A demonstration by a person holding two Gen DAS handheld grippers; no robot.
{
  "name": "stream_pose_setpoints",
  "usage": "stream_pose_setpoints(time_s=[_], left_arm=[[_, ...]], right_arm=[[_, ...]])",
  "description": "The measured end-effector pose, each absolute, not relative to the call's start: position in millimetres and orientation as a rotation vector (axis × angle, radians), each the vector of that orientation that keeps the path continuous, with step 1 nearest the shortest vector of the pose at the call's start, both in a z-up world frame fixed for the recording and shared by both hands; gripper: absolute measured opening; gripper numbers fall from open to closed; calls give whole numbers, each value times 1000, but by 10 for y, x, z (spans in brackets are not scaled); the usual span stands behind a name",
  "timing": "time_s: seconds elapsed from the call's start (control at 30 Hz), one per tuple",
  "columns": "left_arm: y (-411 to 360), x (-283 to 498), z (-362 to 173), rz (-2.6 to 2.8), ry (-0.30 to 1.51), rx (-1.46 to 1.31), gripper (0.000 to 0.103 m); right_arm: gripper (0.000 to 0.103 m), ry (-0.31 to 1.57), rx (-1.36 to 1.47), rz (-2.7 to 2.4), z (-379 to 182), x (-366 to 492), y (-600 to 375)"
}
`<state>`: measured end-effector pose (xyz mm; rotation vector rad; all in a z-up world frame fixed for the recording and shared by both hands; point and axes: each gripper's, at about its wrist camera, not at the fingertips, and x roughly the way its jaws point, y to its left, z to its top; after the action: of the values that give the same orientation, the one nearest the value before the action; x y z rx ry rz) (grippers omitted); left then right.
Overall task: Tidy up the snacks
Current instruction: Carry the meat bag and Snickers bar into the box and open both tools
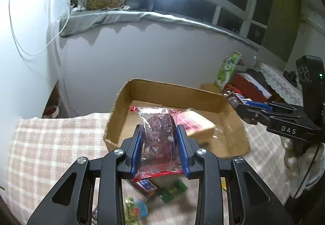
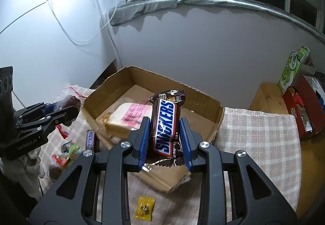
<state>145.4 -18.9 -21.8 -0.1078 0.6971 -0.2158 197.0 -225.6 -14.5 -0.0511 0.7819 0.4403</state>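
Observation:
My left gripper (image 1: pixel 160 129) is shut on a clear packet with red trim holding a dark snack (image 1: pixel 158 129), above the near wall of an open cardboard box (image 1: pixel 174 90). My right gripper (image 2: pixel 165 121) is shut on a Snickers bar (image 2: pixel 165 125), above the same box (image 2: pixel 203 123). A wrapped pale cake with pink print (image 2: pixel 130 115) lies inside the box; it also shows in the left wrist view (image 1: pixel 195 123). Each gripper shows in the other's view: the right one (image 1: pixel 233 98), the left one (image 2: pixel 67 107).
Loose snacks lie on the checked cloth (image 2: pixel 260 139): a yellow packet (image 2: pixel 144 208), a green packet (image 1: pixel 172 190), a purple bar (image 2: pixel 90 139), several colourful ones (image 2: pixel 65 157). A red box (image 2: pixel 304 109) and green carton (image 2: pixel 290 70) stand at the right. A white wall is behind.

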Motion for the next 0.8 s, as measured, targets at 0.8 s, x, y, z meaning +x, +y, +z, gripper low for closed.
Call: stream_pose_setpoints(time_s=[0.8], left_arm=[[-222, 1960, -428, -162, 760, -95, 31]], right_arm=[[31, 867, -41, 375, -479, 2503, -2278]])
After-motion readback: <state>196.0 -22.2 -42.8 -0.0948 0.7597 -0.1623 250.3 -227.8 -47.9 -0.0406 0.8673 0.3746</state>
